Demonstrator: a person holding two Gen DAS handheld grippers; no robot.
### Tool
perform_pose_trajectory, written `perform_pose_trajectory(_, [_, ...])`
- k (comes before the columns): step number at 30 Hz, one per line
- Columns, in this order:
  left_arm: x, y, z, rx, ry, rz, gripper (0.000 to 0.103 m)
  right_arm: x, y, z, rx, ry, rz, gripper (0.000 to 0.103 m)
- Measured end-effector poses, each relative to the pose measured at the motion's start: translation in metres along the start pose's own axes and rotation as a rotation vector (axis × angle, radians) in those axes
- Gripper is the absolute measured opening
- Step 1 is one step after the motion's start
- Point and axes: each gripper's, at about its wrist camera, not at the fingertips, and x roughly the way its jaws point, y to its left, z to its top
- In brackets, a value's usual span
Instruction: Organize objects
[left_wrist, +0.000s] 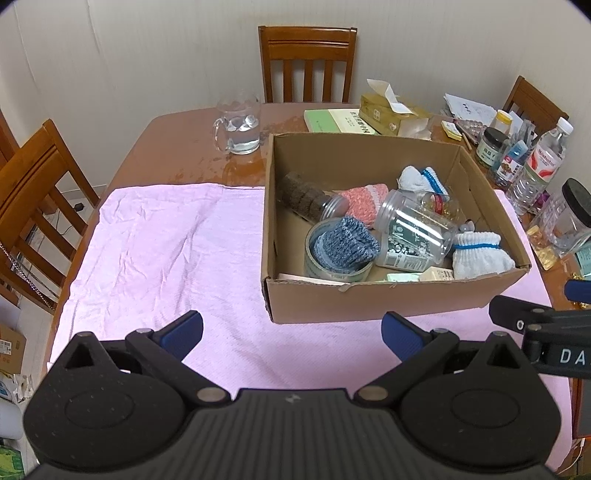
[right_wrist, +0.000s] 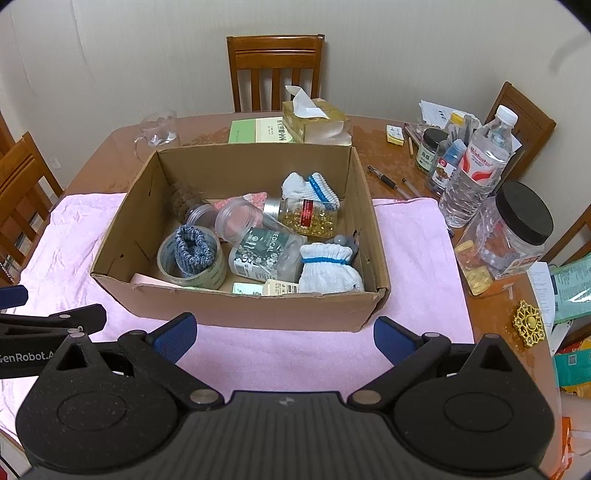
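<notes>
Currently both grippers are held wide open and empty over the pink towel (left_wrist: 166, 236), short of the cardboard box (right_wrist: 229, 310). The left gripper (left_wrist: 291, 334) is offset to the box's left front corner; the right gripper (right_wrist: 284, 334) is centred on the near wall, so it is judged the nearer. Straight ahead of it, inside the box, a clear jar (right_wrist: 258, 243) is seen lying on its side, long axis running diagonally away to the left, mouth at the far end. A tape roll (right_wrist: 192, 258) with a blue sock (right_wrist: 194, 251) stuffed in it sits to the jar's left.
</notes>
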Motion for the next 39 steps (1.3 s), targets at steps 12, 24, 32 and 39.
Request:
perform_pose_trajectory(12, [-0.0007, -0.0028, 0.0013, 0.009, -0.002, 0.013, 0.102, -0.0011, -0.0033, 0.0022, 0.01, -0.004, 0.001, 0.103])
perform_pose_trajectory(24, [-0.0004, -0.0054, 0.0035, 0.012, 0.001, 0.014, 0.102, -0.002, -0.0055, 0.0045, 0.022, -0.016, 0.007, 0.103])
perform_pose_trajectory(32, [0.0009, -0.0069, 0.004, 0.017, 0.001, 0.013, 0.102, -0.0027, -0.0062, 0.0056, 0.028, -0.018, 0.01, 0.103])
perform_pose_trajectory(39, [-0.0012, -0.0069, 0.0058, 0.018, -0.007, 0.015, 0.102, -0.0035, -0.0061, 0.0063, 0.028, -0.02, 0.006, 0.103])
